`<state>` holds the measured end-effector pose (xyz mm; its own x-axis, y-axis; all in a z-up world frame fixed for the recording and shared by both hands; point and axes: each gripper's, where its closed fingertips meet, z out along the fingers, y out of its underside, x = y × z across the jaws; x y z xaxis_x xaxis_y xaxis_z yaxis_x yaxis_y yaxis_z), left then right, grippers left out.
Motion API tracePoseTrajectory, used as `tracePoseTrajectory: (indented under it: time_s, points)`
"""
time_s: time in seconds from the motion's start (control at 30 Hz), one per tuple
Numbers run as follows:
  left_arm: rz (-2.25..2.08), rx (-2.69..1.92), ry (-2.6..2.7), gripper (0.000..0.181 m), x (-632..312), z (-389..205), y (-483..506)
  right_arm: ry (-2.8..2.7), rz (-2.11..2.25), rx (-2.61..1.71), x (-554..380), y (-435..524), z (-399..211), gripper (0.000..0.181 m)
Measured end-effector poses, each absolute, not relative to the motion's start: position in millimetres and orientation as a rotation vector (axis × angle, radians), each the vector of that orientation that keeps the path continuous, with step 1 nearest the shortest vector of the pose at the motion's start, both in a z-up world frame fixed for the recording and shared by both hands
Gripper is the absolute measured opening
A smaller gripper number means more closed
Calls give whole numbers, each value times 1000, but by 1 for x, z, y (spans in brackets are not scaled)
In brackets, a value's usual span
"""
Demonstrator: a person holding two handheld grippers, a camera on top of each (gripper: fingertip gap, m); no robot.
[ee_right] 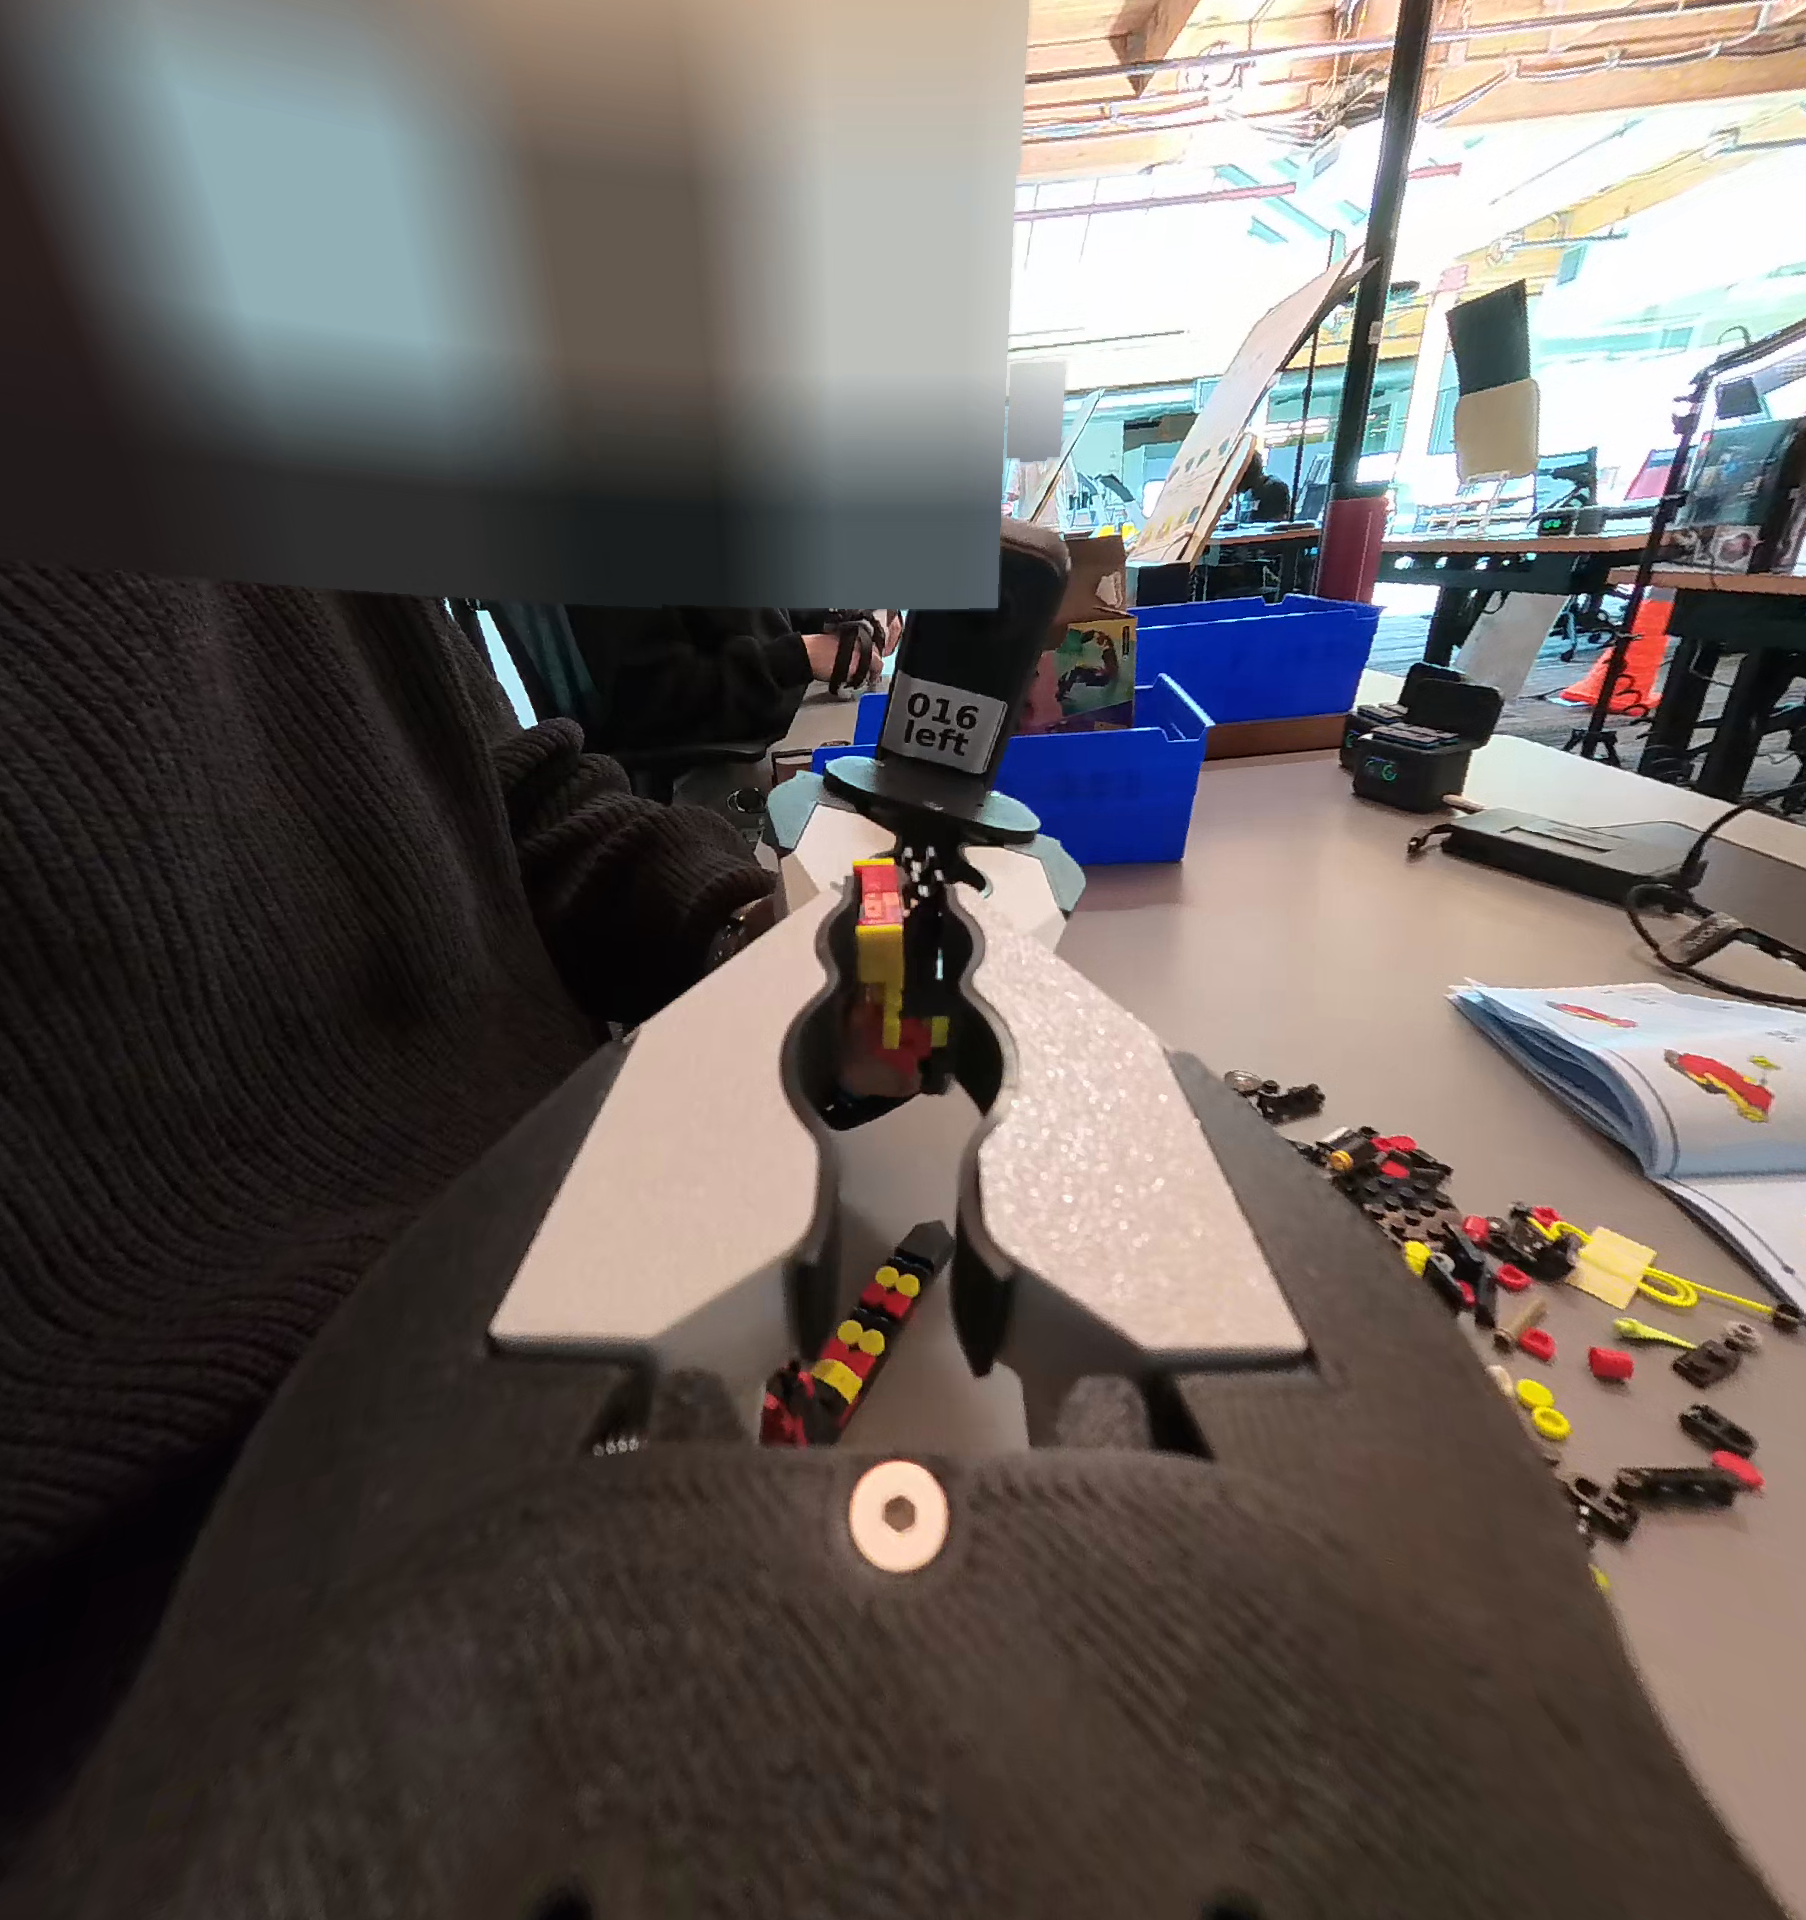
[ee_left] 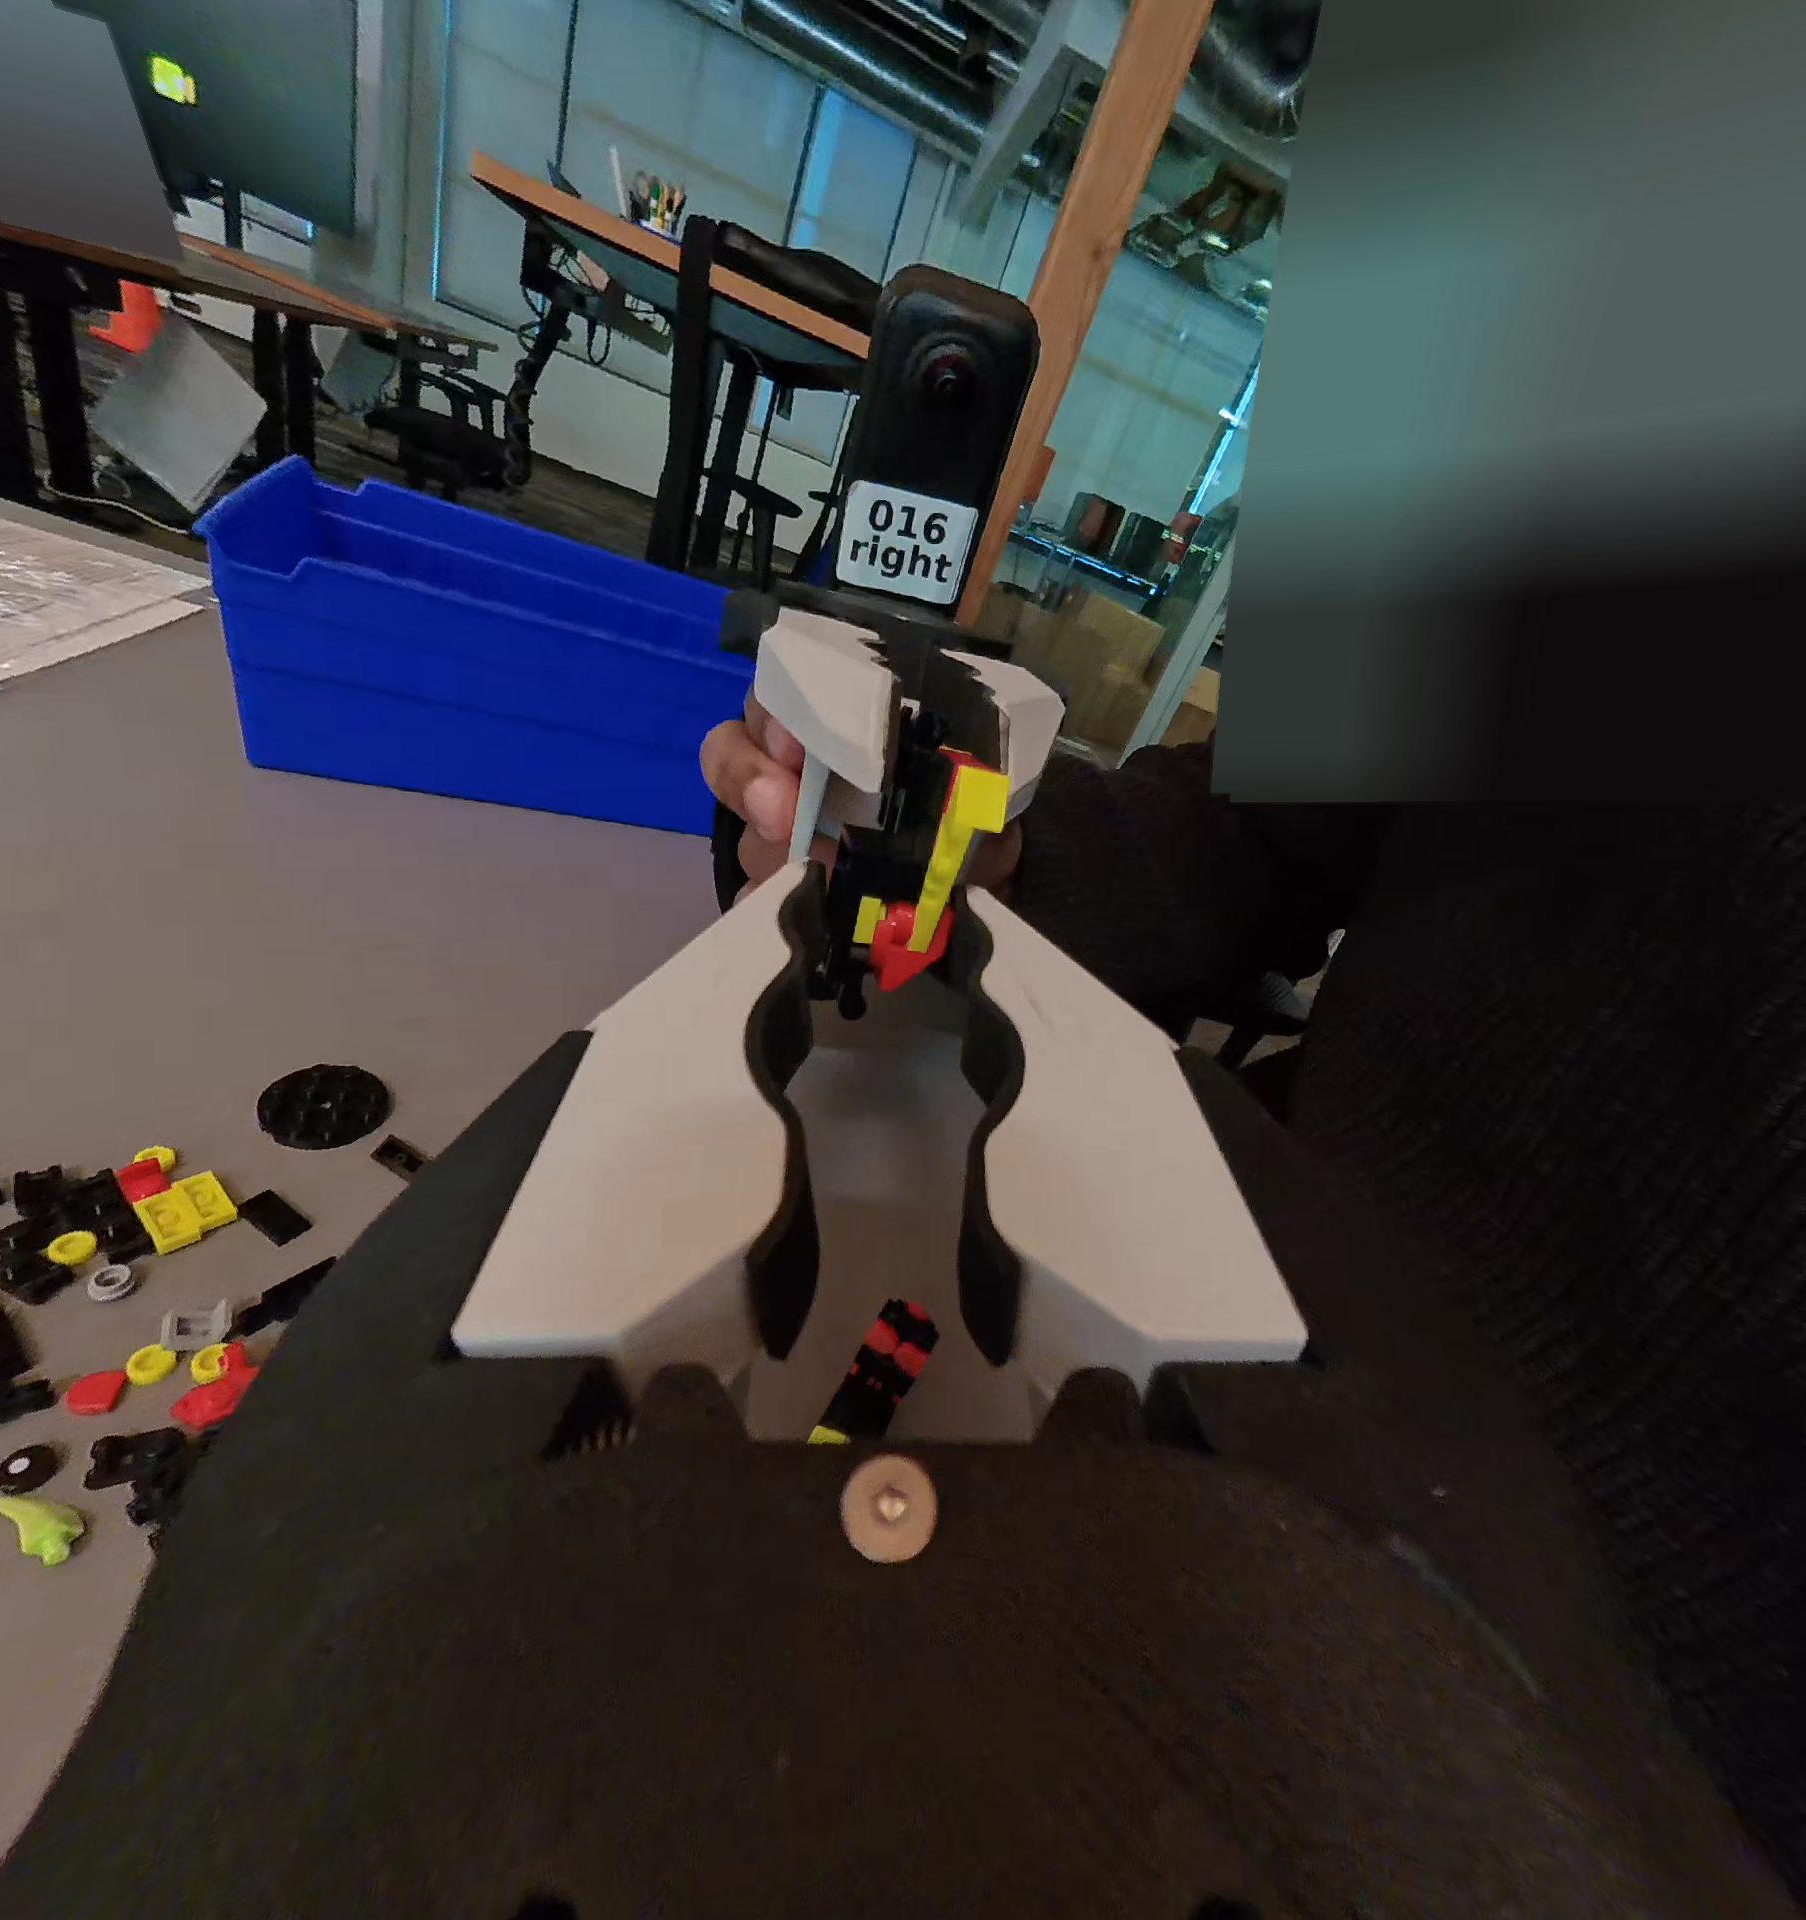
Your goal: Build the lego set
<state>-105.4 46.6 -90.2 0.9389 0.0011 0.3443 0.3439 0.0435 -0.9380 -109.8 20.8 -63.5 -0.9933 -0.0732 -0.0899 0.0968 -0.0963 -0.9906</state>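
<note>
Build partly done: left claw (ee_left: pixel 883 935) and right claw (ee_right: pixel 904 997) both pinch the red-yellow-black model (ee_left: pixel 904 914) in mid-air above the surface (ee_left: pixel 359 935), facing each other, while many loose bricks (ee_right: pixel 1564 1309) lie unused beside the booklet (ee_right: pixel 1657 1081).

The build (ee_left: pixel 894 904) I hold up off the table (ee_left: pixel 359 883) is a narrow black, red and yellow stack, a yellow strip along one side, a red wedge at its near end. Loose pieces (ee_left: pixel 99 1278) lie scattered on the table at my eight o'clock: black plates, yellow rounds, red slopes.
</note>
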Motion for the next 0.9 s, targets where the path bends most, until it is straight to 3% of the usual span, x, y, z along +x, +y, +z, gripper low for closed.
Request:
tracePoseTrajectory:
  time_s: [0.27,0.9]
  points:
    - [-322,-1447,-295,20,-106,-84,44,1991,-2271,61,-112,22,-59,29]
    - [-329,-1413,-295,19,-105,-79,43,2073,-2320,44,-111,21,-57,13]
